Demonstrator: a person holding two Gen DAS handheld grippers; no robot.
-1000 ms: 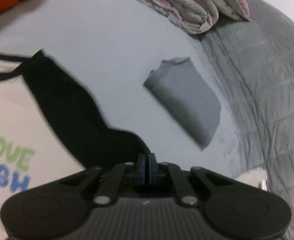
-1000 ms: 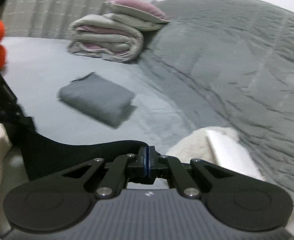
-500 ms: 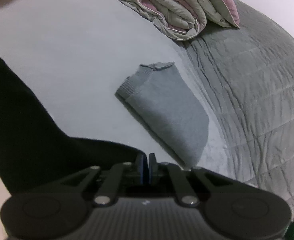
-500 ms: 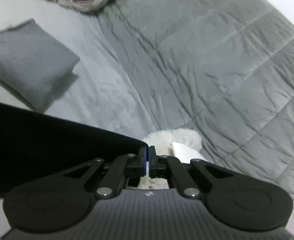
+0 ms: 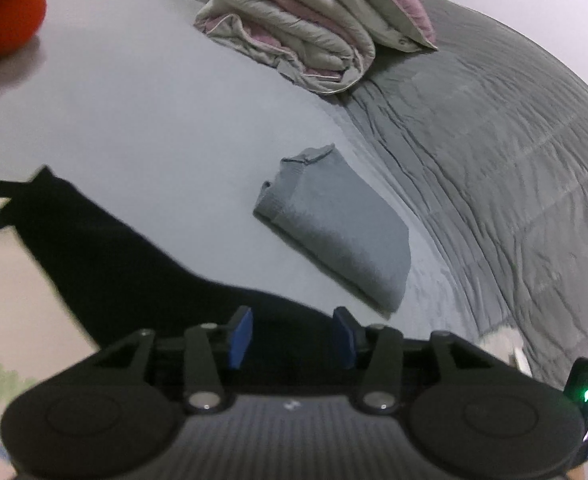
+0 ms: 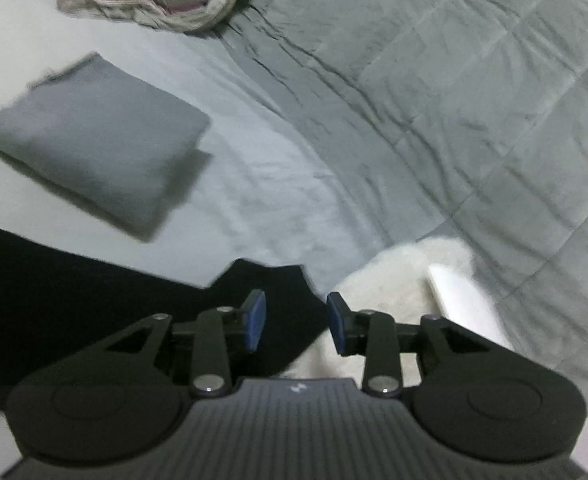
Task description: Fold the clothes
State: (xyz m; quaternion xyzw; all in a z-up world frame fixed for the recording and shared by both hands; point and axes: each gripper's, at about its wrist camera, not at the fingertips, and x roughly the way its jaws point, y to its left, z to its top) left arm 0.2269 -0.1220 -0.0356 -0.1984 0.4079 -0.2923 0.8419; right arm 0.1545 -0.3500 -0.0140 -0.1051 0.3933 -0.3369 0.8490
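Observation:
A black-sleeved white shirt lies on the pale bed sheet (image 5: 142,112). Its black sleeve (image 5: 106,256) runs from the left down under my left gripper (image 5: 292,334), and its white front with green lettering (image 5: 10,308) shows at the far left. My left gripper's jaws are opening, the blue pads apart, with black cloth below them and not pinched. In the right wrist view the black sleeve (image 6: 74,284) ends just under my right gripper (image 6: 296,328), whose jaws are opening too, pads clear of the cloth.
A folded grey garment (image 5: 342,240) (image 6: 94,144) rests on the sheet beyond both grippers. A rolled beige and pink quilt (image 5: 306,28) sits at the back. A grey quilted cover (image 6: 454,100) fills the right. A white fluffy item (image 6: 406,276) lies beside my right gripper; something orange (image 5: 2,12) is far left.
Both grippers were shut on the black sleeve and have now opened, letting it drop onto the bed. The left view swung back toward the shirt's white front.

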